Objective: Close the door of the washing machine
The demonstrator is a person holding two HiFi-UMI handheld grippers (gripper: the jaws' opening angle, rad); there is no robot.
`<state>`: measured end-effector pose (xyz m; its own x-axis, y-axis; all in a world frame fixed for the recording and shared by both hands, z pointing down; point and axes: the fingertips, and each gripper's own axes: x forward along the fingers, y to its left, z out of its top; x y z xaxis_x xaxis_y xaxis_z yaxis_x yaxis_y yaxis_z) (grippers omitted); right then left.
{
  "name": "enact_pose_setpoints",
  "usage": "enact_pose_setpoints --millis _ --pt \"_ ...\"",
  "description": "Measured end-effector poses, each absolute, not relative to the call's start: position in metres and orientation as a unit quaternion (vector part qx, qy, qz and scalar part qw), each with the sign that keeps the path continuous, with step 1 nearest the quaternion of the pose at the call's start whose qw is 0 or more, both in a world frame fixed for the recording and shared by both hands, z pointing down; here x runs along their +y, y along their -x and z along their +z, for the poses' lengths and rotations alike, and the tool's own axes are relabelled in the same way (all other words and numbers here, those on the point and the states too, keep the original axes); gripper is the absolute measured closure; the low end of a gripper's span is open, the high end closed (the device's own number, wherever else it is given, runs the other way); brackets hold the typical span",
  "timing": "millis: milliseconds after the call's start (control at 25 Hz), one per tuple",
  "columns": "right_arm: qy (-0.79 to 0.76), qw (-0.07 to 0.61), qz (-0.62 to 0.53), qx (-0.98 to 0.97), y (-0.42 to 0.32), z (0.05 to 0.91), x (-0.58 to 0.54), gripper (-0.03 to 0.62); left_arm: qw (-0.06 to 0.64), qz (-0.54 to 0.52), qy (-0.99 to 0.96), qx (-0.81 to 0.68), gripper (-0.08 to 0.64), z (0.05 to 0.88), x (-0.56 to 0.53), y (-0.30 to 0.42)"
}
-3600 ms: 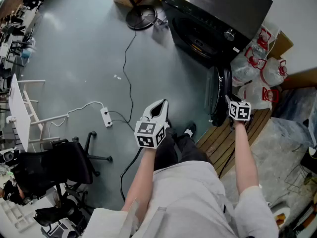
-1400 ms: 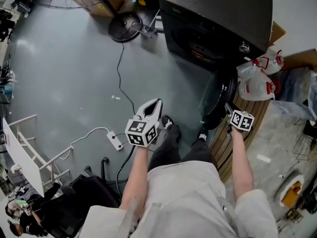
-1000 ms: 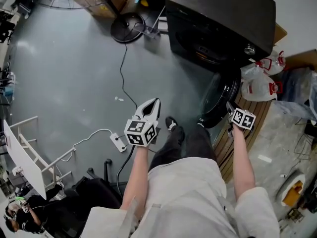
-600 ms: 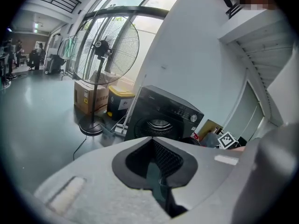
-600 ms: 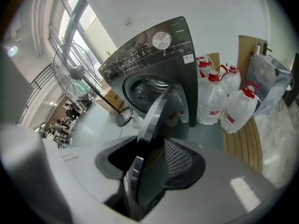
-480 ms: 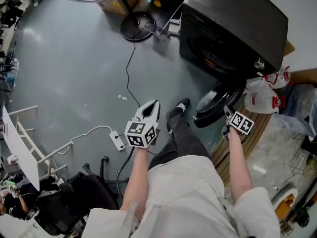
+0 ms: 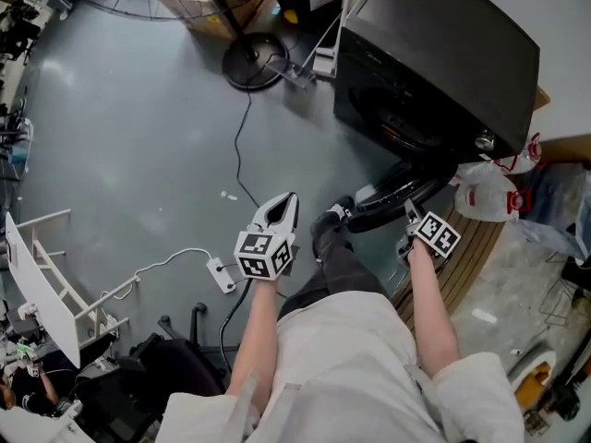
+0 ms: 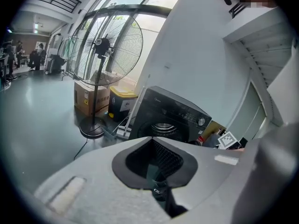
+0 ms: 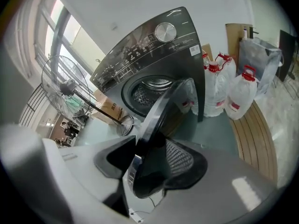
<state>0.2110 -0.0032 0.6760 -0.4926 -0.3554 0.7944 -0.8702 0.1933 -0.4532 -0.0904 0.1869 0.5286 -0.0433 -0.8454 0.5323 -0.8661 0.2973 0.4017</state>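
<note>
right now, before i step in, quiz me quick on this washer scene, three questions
1. True or false: the door of the washing machine is fully shut.
2. What stands between the jaws of the right gripper? A the door's edge; B a power strip; C a white jug.
3. Which gripper is empty, with its jaws together?

Key
1. False: it stands partly open.
2. A. Those jaws have just been opening, with the edge between them.
3. The left gripper.
</note>
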Motion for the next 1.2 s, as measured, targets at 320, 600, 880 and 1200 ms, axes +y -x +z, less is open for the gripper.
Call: enact_pose_setpoints --millis 320,600,880,1200 --pt "-0.456 0.248 0.505 -0.690 -0.173 0.680 -0.018 0.391 0.364 0.037 -0.618 -0.696 0.554 0.537 0.148 0.120" --pt "-0.487 0.237 0.533 -0.650 -0.147 0.680 -0.038 0.390 0.369 0.060 -0.642 -0.669 0.554 0.537 0.106 0.138" --pt "-0.503 0.209 0.560 -0.624 -0.121 0.681 -0.059 0.385 0.357 0.075 -0.669 -0.648 0.554 0.530 0.061 0.153" --pt "-0.523 0.179 0.579 -0.599 -0.099 0.684 -0.079 0.379 0.346 0.088 -0.695 -0.624 0.554 0.529 0.026 0.187"
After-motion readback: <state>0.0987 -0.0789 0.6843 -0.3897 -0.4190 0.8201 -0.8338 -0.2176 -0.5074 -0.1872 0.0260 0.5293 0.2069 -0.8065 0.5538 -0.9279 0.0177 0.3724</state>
